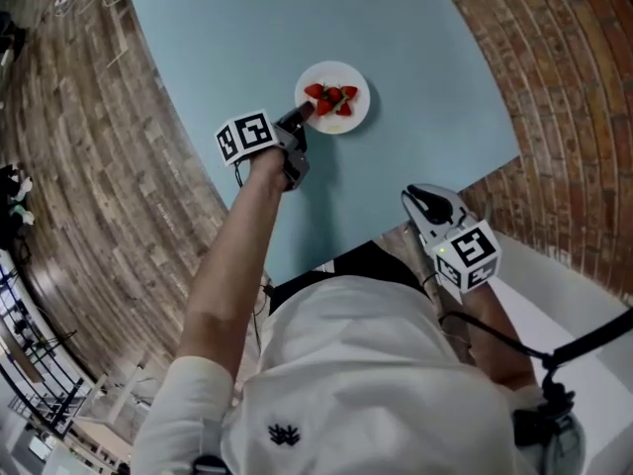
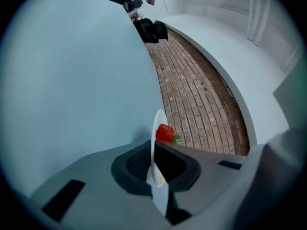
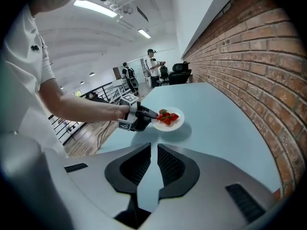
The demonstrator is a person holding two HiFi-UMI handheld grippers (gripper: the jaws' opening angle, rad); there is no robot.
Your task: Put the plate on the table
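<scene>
Plate (image 1: 342,123): 1, carrying strawberries (image 1: 331,98); left gripper (image 1: 304,113) pinches its rim.

**A:** Where's the free room on that pale blue round-edged tabletop (image 1: 218,28)?

**B:** Most of it tbh. The only obstacle is the small white round plate of strawberries (image 1: 364,97), with the left hand-held gripper (image 1: 305,110) clamped on its near rim and the arm reaching in from the near edge.

**A:** Right side?

**B:** A red brick wall (image 3: 249,56) runs along that edge, so approach from the left or the far side.
</scene>
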